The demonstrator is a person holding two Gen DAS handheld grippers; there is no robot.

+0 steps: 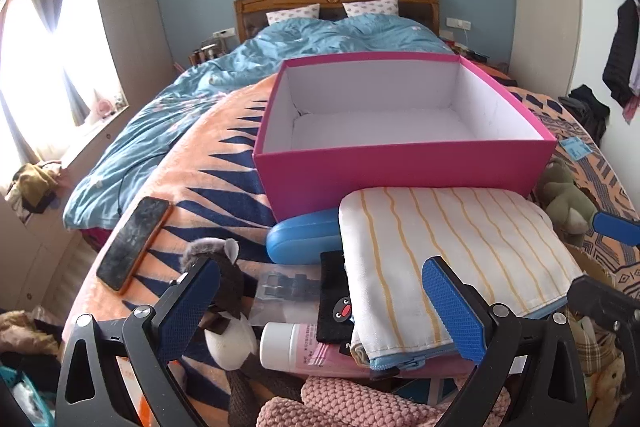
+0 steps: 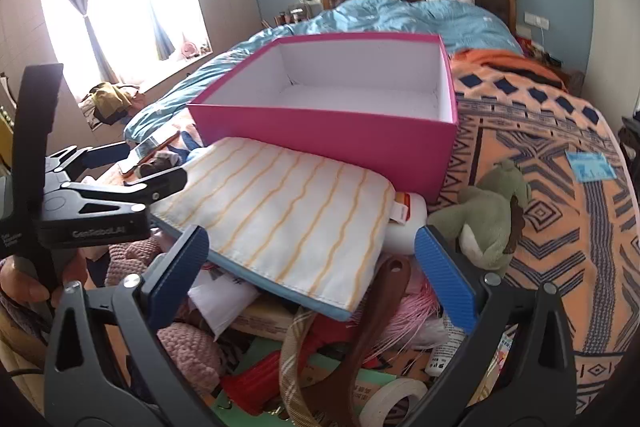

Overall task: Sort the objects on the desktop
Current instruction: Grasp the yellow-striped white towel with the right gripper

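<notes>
An empty pink box [image 1: 400, 167] with a white inside stands on the orange patterned blanket; it also shows in the right wrist view [image 2: 320, 131]. A yellow-striped white pouch [image 1: 452, 251] lies on a pile in front of it, also seen from the right [image 2: 288, 223]. My left gripper [image 1: 320, 303] is open above the pile, with a white bottle [image 1: 288, 347], a black penguin card case [image 1: 336, 303] and a grey plush [image 1: 228, 291] between its fingers. My right gripper [image 2: 316, 271] is open, straddling the pouch's near corner.
A phone [image 1: 134, 241] lies left on the blanket, a blue case [image 1: 304, 235] sits by the box. A green plush [image 2: 492, 211] is right of the pouch. Pink knit [image 1: 340, 403], a tape roll [image 2: 392, 399] and a strap [image 2: 296, 359] fill the near pile.
</notes>
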